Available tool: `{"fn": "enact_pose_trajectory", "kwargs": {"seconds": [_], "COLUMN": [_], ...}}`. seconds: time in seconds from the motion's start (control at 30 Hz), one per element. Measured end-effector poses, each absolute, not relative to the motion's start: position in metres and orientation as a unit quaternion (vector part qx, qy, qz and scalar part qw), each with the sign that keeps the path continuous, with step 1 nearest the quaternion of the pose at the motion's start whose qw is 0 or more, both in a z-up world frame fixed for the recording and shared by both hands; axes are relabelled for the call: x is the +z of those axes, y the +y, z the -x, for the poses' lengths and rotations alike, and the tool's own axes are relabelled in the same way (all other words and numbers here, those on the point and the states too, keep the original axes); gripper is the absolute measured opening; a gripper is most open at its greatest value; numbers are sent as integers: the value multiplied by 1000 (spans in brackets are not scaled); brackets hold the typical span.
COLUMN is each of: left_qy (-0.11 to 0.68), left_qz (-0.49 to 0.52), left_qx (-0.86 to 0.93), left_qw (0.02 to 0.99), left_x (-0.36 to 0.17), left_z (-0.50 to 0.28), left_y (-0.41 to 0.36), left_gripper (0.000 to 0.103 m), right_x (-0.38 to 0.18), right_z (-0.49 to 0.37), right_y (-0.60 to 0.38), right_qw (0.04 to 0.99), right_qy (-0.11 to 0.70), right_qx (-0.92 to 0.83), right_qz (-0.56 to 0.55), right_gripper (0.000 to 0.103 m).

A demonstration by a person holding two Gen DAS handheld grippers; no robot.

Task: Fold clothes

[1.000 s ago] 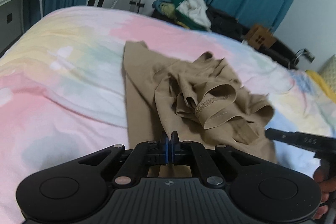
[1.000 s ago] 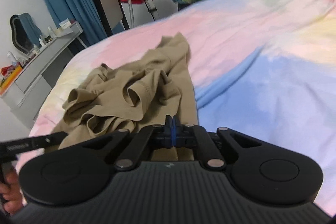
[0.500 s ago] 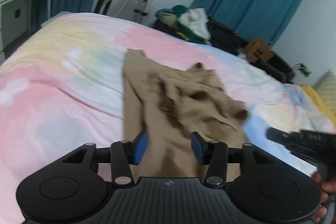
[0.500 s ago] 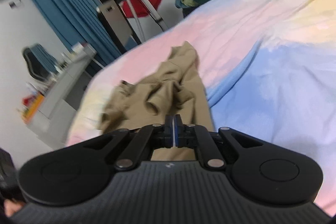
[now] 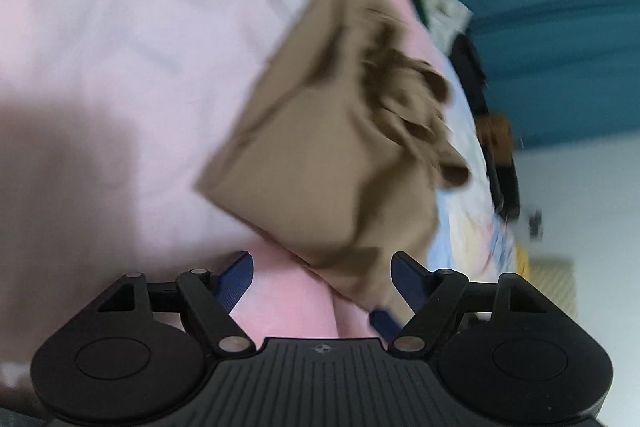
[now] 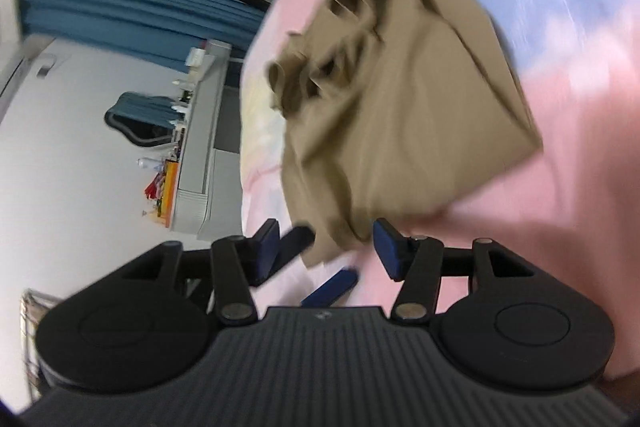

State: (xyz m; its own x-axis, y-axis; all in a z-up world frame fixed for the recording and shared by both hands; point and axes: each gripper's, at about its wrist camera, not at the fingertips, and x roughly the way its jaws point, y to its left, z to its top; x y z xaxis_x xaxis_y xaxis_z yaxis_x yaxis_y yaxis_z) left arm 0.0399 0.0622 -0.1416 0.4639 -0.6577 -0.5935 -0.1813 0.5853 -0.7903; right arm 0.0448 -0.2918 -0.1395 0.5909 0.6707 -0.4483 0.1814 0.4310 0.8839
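A tan garment (image 5: 320, 155) lies on the pastel bed sheet (image 5: 120, 67), flat along its near part and bunched in folds at the far end. My left gripper (image 5: 322, 277) hangs just above its near corner, jaws opening, and the cloth tip lies loose between them. My right gripper (image 6: 328, 249) is over the neighbouring near corner of the garment (image 6: 400, 115). Its jaws are also opening, and the pads are off the cloth. The two grippers are close together: the left one's fingers (image 6: 332, 287) show under the right one. Both views are blurred and tilted.
The sheet (image 6: 580, 187) spreads pink and blue around the garment. Past the bed's far edge are blue curtains (image 5: 560, 67) and a heap of clothes (image 5: 436, 7). On the other side stand a grey dresser (image 6: 200, 167) with small items and a mirror (image 6: 136, 119).
Both grippers were shut at the garment's near hem and now stand open. Both have rolled and dropped closer to the bed. The garment's near edge lies released on the sheet.
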Motion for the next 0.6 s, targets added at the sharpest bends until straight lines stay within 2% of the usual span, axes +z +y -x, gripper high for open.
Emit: {"fn": "enact_pose_trajectory", "kwargs": {"seconds": [0.13,0.23,0.47,0.53,0.6], "left_qy": [474,454,400,401,414], "left_qz": [486,495,513,509,494], "left_qx": [-147,-149,-165,-160,-148], "left_qw": [719,726,741,745,750], "left_x": [-158,-160,-151,-152,-156], "left_z": [-49,-53,-49,-49,-51], "left_y": [71,70,70,68,64], "left_gripper": [77,77,71,67,55], "right_x": [-164,-180,-167,-162,-161], "right_z": [-48,-49,-43,-45,-48], "right_y": [-295,-308,-315,-310,-305], "right_qw": [696,683,730,752,766], "right_qy": [430,419,362,357,364], "right_qx": [138,82,54,53,41], "right_qz": [-559,-593,-577,-552,-528], "right_gripper": [55,55,55,55,52]}}
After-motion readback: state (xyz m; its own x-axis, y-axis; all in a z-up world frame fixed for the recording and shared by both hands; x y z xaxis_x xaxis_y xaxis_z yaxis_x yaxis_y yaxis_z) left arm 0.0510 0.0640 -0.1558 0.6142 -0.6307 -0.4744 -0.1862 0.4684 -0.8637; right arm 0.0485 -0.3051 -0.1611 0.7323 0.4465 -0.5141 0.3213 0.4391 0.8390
